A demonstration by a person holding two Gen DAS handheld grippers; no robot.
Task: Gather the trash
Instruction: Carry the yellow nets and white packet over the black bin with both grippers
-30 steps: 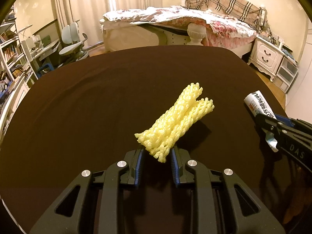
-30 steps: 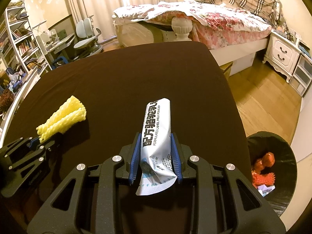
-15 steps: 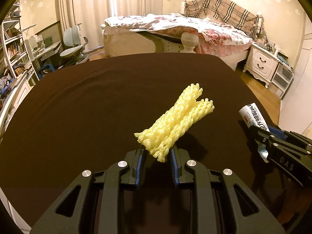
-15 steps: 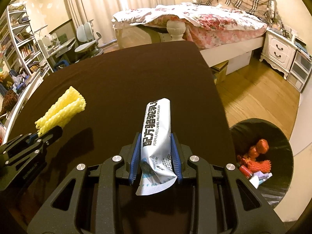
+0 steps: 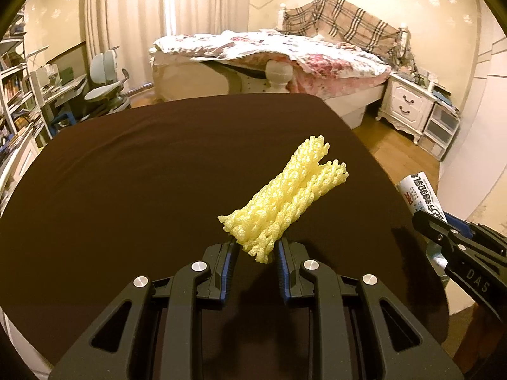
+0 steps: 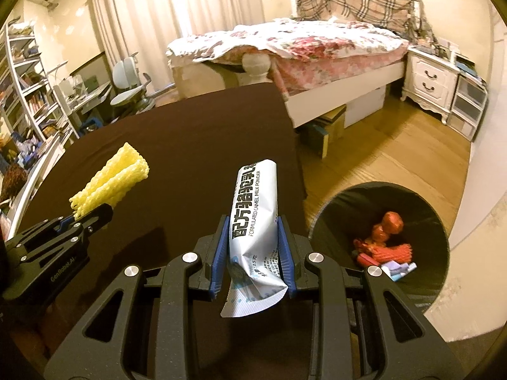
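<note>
My left gripper point(image 5: 255, 247) is shut on a yellow foam net sleeve point(image 5: 285, 196), which sticks up and to the right above the dark brown table point(image 5: 126, 174). The same yellow foam net sleeve point(image 6: 111, 180) shows in the right wrist view, at the left. My right gripper point(image 6: 253, 231) is shut on a white milk powder sachet point(image 6: 255, 209) with black print, held near the table's right edge. The sachet point(image 5: 418, 196) and the right gripper's fingers point(image 5: 443, 234) also appear at the right of the left wrist view. A black trash bin point(image 6: 329, 218) stands on the floor to the right, with red and white trash inside.
A bed point(image 6: 301, 41) with a floral cover stands beyond the table. A white nightstand point(image 6: 427, 79) is at the far right. Shelves point(image 6: 25, 101), a desk and a chair point(image 6: 126, 79) fill the left. Cardboard boxes point(image 6: 326, 126) lie under the bed on the wooden floor point(image 6: 396, 145).
Both grippers have moved to the right and slightly up with their loads. The bin has come further into the right wrist view, and more floor shows beside the table.
</note>
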